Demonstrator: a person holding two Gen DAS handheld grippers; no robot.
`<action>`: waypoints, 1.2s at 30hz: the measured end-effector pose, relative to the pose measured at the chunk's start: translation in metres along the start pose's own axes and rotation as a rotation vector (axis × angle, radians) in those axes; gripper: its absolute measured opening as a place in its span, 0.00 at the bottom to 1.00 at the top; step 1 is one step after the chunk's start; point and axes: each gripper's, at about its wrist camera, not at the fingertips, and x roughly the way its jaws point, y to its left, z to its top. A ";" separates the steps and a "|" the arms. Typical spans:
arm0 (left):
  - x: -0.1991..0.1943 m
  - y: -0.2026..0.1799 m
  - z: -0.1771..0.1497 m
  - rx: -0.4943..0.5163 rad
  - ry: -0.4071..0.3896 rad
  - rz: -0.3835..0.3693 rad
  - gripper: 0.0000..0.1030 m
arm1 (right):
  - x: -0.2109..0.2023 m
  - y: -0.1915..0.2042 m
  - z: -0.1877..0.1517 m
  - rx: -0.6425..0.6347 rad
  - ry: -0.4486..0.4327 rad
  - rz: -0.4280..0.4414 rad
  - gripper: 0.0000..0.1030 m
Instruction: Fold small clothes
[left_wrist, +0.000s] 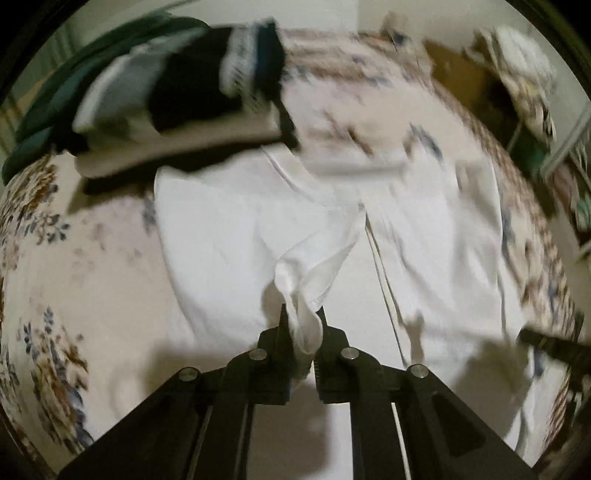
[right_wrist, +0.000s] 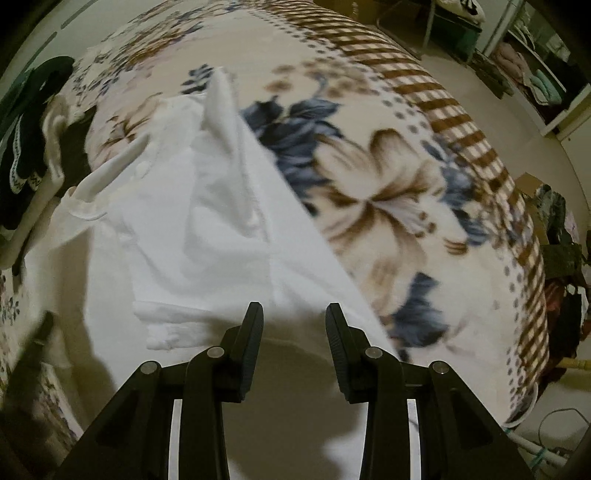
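A white garment (left_wrist: 229, 236) lies spread on a floral blanket (left_wrist: 74, 266) on the bed. My left gripper (left_wrist: 303, 314) is shut on a bunched fold of the white garment and lifts it a little off the rest of the cloth. In the right wrist view the same white garment (right_wrist: 192, 229) lies crumpled, with a collar or sleeve sticking up at the far end. My right gripper (right_wrist: 294, 314) is open and empty, just above the garment's near edge. The other gripper shows as a dark shape at the right edge of the left wrist view (left_wrist: 554, 347).
A pile of folded dark, grey and beige clothes (left_wrist: 177, 99) sits at the far left of the bed; it also shows in the right wrist view (right_wrist: 33, 140). The blanket's brown checked border (right_wrist: 480, 155) marks the bed's right edge. Shelves and clutter (right_wrist: 532, 70) stand beyond on the floor.
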 end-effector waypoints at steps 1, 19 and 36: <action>0.000 0.000 -0.006 0.001 0.010 0.002 0.11 | -0.002 -0.006 0.001 0.005 0.005 0.000 0.36; 0.036 0.064 -0.006 -0.083 0.088 0.182 0.85 | -0.034 -0.060 -0.014 0.094 0.126 0.130 0.56; -0.096 -0.104 -0.114 -0.144 0.187 0.088 0.85 | -0.102 -0.166 0.024 -0.173 0.269 0.239 0.59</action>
